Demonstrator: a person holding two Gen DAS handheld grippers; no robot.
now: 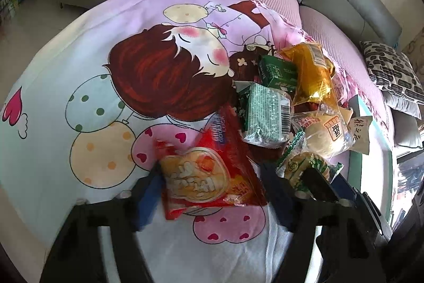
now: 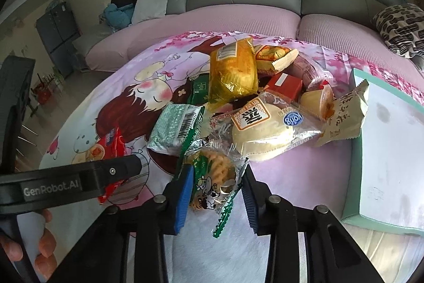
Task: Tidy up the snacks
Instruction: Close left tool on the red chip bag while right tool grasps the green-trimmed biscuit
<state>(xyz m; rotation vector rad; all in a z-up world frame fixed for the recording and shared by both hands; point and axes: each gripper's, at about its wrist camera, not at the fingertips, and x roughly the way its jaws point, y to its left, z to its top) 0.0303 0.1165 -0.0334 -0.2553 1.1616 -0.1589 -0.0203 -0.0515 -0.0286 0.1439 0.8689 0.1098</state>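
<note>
On the cartoon cloth (image 1: 79, 65), both grippers pinch snacks; one black arm (image 2: 53, 183) reads "GenRobot.AI".

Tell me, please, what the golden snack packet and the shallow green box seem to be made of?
Golden snack packet: probably thin metallised plastic film, glossy; it crinkles and shows bright highlights. Shallow green box: likely cardboard, matte; its walls are straight and its white inside looks dull, with faint marks.

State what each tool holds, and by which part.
Left tool: red snack packet, pinched across its side edges at the near end. Right tool: green-trimmed biscuit packet, by its near end.
</note>
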